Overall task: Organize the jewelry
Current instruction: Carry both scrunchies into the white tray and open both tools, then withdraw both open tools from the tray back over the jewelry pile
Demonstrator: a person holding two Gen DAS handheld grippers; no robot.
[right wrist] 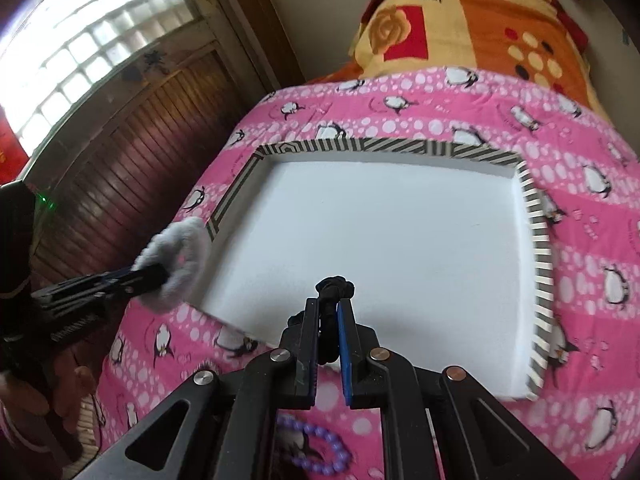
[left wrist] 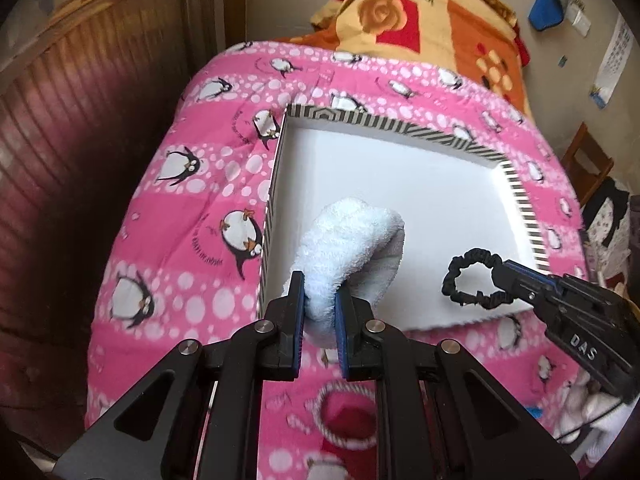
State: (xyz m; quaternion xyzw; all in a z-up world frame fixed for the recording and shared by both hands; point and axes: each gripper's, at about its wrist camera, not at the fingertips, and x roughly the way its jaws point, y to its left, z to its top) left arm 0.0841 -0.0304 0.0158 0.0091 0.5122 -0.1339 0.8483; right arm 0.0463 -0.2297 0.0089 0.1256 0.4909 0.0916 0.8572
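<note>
Fluffy white scrunchie [left wrist: 352,252], black scrunchie [left wrist: 472,282]

Bed, pink penguin quilt [left wrist: 192,200]; striped-rim tray [right wrist: 540,240], purple bead bracelet [right wrist: 336,452] on it.

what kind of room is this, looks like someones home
Most likely a bedroom in a home: the striped box sits on a bed under a pink penguin quilt, a folded orange blanket lies at its far end, and a wood-panelled wall stands beside it.
</note>
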